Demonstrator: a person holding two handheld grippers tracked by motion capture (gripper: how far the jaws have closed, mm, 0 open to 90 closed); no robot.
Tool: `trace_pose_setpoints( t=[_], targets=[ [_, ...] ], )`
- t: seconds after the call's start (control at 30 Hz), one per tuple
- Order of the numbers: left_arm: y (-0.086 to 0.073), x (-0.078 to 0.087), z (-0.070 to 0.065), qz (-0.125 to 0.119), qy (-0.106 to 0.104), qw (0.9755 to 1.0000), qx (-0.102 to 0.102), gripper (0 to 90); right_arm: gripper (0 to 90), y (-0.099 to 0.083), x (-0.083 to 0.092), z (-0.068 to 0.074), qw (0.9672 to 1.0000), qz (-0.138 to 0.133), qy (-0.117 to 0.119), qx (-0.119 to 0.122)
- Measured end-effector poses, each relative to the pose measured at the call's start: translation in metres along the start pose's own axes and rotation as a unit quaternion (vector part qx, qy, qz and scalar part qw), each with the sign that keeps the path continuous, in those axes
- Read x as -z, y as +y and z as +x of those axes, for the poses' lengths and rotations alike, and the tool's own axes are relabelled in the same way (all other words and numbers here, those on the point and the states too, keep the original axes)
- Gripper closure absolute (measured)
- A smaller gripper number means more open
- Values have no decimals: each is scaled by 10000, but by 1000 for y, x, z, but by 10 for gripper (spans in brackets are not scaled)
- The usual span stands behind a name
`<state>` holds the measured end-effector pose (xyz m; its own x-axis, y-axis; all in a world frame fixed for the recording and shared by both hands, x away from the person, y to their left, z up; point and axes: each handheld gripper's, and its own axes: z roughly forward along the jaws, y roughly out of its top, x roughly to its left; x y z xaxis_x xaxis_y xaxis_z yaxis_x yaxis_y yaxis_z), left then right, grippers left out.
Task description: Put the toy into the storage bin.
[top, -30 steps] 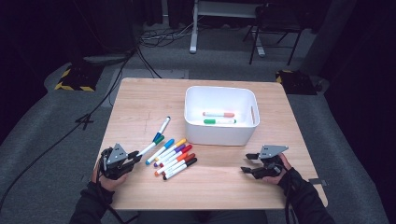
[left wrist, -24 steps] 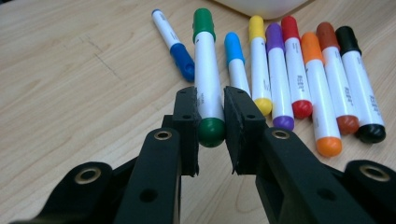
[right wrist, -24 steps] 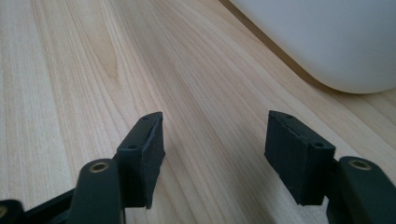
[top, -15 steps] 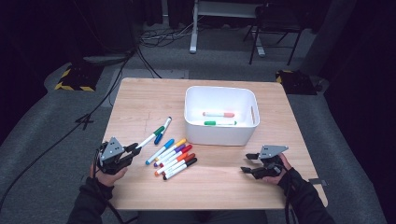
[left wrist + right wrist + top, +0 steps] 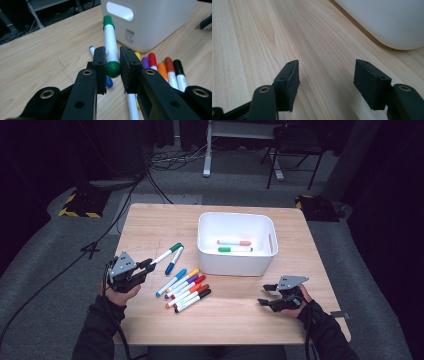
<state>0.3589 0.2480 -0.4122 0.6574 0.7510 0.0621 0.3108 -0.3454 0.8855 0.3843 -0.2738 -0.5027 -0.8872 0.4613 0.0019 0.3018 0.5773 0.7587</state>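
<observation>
My left gripper (image 5: 146, 265) (image 5: 113, 70) is shut on a green-capped white marker (image 5: 166, 254) (image 5: 110, 45), lifted off the table and pointing toward the white bin (image 5: 236, 245) (image 5: 150, 22). A blue marker (image 5: 173, 260) lies just beyond it. Several more markers (image 5: 186, 289) (image 5: 162, 70) lie in a row on the wood beside the bin. Inside the bin rest an orange marker (image 5: 234, 242) and a green marker (image 5: 235, 249). My right gripper (image 5: 266, 294) (image 5: 325, 82) rests low at the table's right front, open with nothing between its pads.
The wooden table (image 5: 150, 227) has bare wood at its far left and along the front edge. Beyond it the dark floor carries cables (image 5: 100, 245) and a desk frame (image 5: 207, 150).
My left gripper has risen and moved slightly toward the bin, carrying the green-capped marker up off the table. The right gripper has stayed put.
</observation>
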Motion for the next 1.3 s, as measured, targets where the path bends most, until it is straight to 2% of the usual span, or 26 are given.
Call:
trace_pose_setpoints(
  t=[0.23,0.43,0.53,0.8,0.87,1.0,1.07,1.13,1.3],
  targets=[
    [31,-6,1,-130,-178,9996,-155,757,374,0,0,0,10000,-1,-1,0],
    [56,-15,0,-175,-393,9983,-382,757,372,0,0,0,10000,-2,-5,-6],
    [65,-18,-1,-207,-430,9978,-464,757,372,0,0,0,10000,-3,-4,-9],
    [88,-21,-1,-340,-480,9969,-527,757,372,0,0,0,10000,-2,-9,-10],
    [95,-21,-1,-355,-503,9963,-594,757,372,0,0,0,10000,-4,-10,-6],
    [105,-27,-4,-398,-608,9955,-616,757,372,0,0,0,10000,-3,-9,-8],
    [109,-31,-5,-346,-692,9947,-684,757,372,0,0,0,10000,-1,-7,-12],
    [111,-37,-6,-346,-779,9943,-647,757,372,0,0,0,10000,-4,-8,-9],
    [121,-57,-12,-169,-935,9925,-766,757,372,0,0,0,10000,-4,-5,-8]
  ],
)
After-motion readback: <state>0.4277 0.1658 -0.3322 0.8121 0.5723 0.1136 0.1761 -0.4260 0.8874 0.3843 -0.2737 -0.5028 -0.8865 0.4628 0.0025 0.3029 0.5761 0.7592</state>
